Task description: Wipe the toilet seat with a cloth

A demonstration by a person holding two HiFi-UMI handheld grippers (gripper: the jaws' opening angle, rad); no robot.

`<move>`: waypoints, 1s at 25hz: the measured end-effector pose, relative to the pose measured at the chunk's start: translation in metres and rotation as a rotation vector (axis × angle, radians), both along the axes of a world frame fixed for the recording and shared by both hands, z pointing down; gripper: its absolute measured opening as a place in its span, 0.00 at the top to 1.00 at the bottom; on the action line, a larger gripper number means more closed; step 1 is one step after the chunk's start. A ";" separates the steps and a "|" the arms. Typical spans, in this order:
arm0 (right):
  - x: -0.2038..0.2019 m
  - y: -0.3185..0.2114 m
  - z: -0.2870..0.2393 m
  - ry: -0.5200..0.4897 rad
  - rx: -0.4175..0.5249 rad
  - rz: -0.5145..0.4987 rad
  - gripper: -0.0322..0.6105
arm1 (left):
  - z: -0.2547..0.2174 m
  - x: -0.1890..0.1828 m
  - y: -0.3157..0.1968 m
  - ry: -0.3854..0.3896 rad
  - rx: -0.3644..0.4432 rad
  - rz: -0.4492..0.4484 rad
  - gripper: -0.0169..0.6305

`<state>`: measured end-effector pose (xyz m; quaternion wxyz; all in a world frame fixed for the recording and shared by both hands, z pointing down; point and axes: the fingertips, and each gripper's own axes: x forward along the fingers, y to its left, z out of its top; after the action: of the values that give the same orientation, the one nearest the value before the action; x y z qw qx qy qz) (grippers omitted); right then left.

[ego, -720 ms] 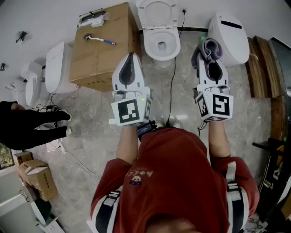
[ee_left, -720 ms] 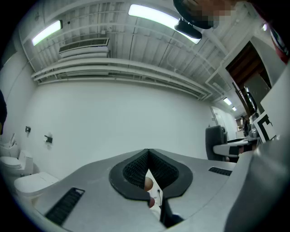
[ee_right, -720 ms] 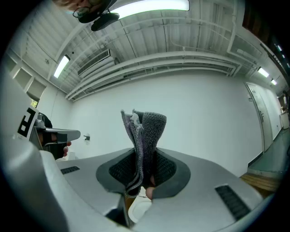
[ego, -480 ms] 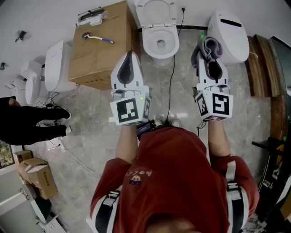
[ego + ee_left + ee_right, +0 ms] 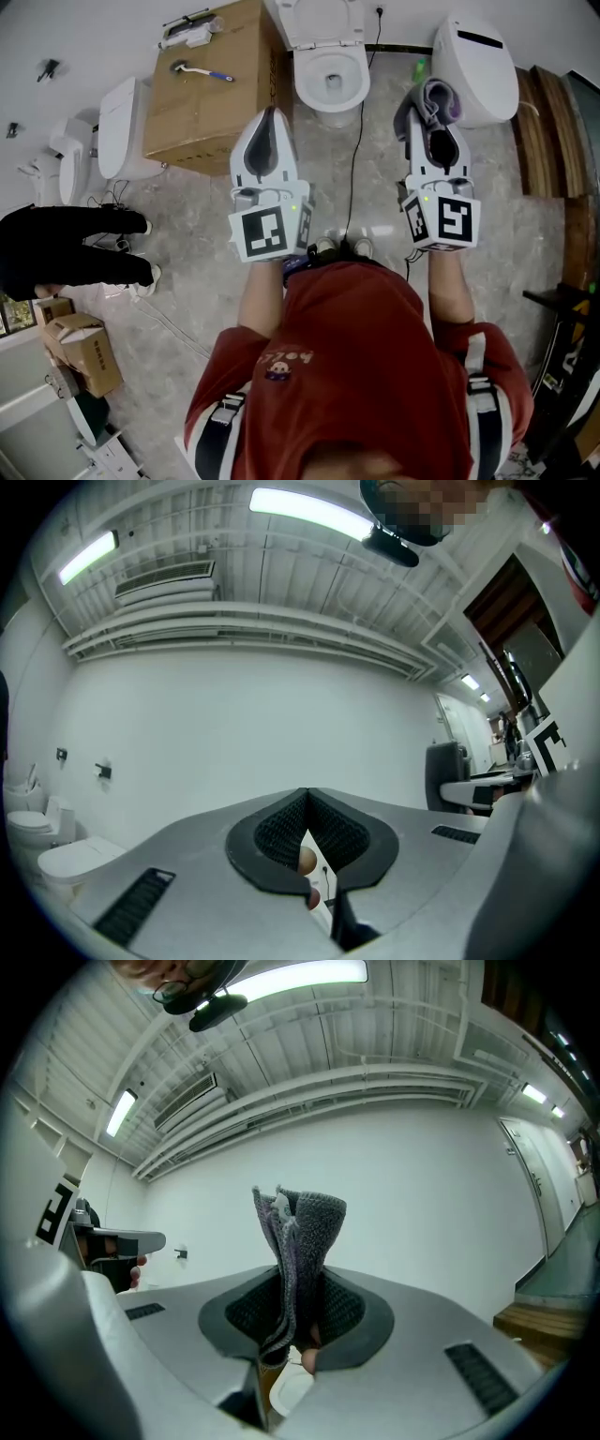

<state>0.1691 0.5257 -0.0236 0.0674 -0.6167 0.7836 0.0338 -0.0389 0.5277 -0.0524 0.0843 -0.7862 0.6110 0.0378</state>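
Note:
A white toilet (image 5: 330,75) with its lid up stands at the top middle of the head view, its seat (image 5: 302,82) ringing the bowl. My left gripper (image 5: 270,114) hovers above the floor to the toilet's lower left, shut with nothing in it; in the left gripper view its jaws (image 5: 307,803) meet against a bare white wall. My right gripper (image 5: 434,111) is to the toilet's right, shut on a grey-purple cloth (image 5: 433,97). In the right gripper view the cloth (image 5: 300,1227) stands upright out of the gripper (image 5: 295,1290).
A cardboard box (image 5: 211,94) with a toilet brush (image 5: 202,72) on top stands left of the toilet. A second toilet (image 5: 478,70) is at right, another (image 5: 117,131) at left. A person in black (image 5: 66,248) stands far left. A cable (image 5: 353,159) runs across the floor. Wooden boards (image 5: 553,131) line the right.
The toilet and box sit slightly higher in the head view. The person in black at left has shifted. Both grippers keep their places, and the cloth stays in the right one.

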 end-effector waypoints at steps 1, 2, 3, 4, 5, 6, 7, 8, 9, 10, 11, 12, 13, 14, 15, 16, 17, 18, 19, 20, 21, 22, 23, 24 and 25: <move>0.005 0.002 0.003 -0.010 -0.004 0.000 0.83 | 0.002 0.004 0.003 -0.003 -0.004 -0.003 0.95; 0.010 0.004 0.006 -0.019 -0.008 -0.001 0.83 | 0.003 0.009 0.005 -0.007 -0.007 -0.006 0.95; 0.016 0.006 0.009 -0.025 -0.013 -0.001 0.83 | 0.006 0.013 0.008 -0.012 -0.009 -0.009 0.95; 0.021 0.008 0.012 -0.030 -0.017 -0.001 0.83 | 0.008 0.017 0.010 -0.017 -0.012 -0.012 0.95; 0.026 0.010 0.015 -0.033 -0.021 -0.002 0.83 | 0.010 0.020 0.012 -0.021 -0.015 -0.014 0.95; 0.030 0.011 0.018 -0.036 -0.025 -0.003 0.83 | 0.013 0.023 0.014 -0.023 -0.020 -0.017 0.95; 0.034 0.012 0.020 -0.039 -0.030 -0.004 0.83 | 0.014 0.026 0.016 -0.024 -0.024 -0.021 0.95; 0.038 0.013 0.023 -0.042 -0.037 -0.004 0.83 | 0.016 0.027 0.018 -0.024 -0.027 -0.024 0.95; 0.040 0.014 0.026 -0.044 -0.044 -0.004 0.83 | 0.017 0.029 0.019 -0.023 -0.029 -0.028 0.95; 0.042 0.014 0.028 -0.045 -0.049 -0.005 0.83 | 0.018 0.029 0.020 -0.023 -0.031 -0.031 0.95; 0.043 0.014 0.029 -0.045 -0.052 -0.006 0.83 | 0.018 0.030 0.020 -0.021 -0.032 -0.035 0.95; 0.044 0.014 0.029 -0.045 -0.052 -0.008 0.83 | 0.019 0.032 0.019 -0.021 -0.031 -0.037 0.95; 0.045 0.014 0.029 -0.045 -0.051 -0.010 0.83 | 0.019 0.033 0.019 -0.022 -0.029 -0.039 0.95; 0.046 0.013 0.029 -0.045 -0.050 -0.011 0.83 | 0.019 0.035 0.019 -0.023 -0.027 -0.041 0.95; 0.047 0.013 0.029 -0.045 -0.048 -0.012 0.83 | 0.019 0.036 0.019 -0.024 -0.025 -0.042 0.95; 0.048 0.013 0.029 -0.045 -0.047 -0.013 0.83 | 0.019 0.037 0.019 -0.024 -0.024 -0.043 0.95; 0.050 0.012 0.028 -0.046 -0.045 -0.013 0.83 | 0.018 0.038 0.018 -0.024 -0.022 -0.043 0.95; 0.051 0.010 0.028 -0.048 -0.043 -0.014 0.83 | 0.018 0.039 0.017 -0.024 -0.020 -0.044 0.95; 0.051 0.008 0.027 -0.049 -0.041 -0.014 0.83 | 0.017 0.040 0.015 -0.022 -0.018 -0.044 0.95; 0.051 0.006 0.026 -0.049 -0.040 -0.015 0.83 | 0.017 0.040 0.013 -0.021 -0.016 -0.044 0.95; 0.050 0.004 0.026 -0.047 -0.038 -0.016 0.83 | 0.017 0.039 0.011 -0.018 -0.014 -0.044 0.95; 0.049 0.001 0.027 -0.045 -0.038 -0.018 0.83 | 0.017 0.038 0.008 -0.016 -0.013 -0.045 0.95; 0.047 -0.002 0.027 -0.043 -0.037 -0.020 0.83 | 0.018 0.037 0.005 -0.013 -0.011 -0.045 0.95; 0.046 -0.006 0.028 -0.040 -0.037 -0.023 0.83 | 0.018 0.036 0.002 -0.010 -0.010 -0.045 0.95; 0.044 -0.009 0.028 -0.038 -0.036 -0.024 0.83 | 0.018 0.035 -0.001 -0.008 -0.008 -0.046 0.95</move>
<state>0.2130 0.5164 0.0040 0.0715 -0.6087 0.7901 0.0074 -0.0041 0.5269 -0.0343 0.0846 -0.7725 0.6286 0.0302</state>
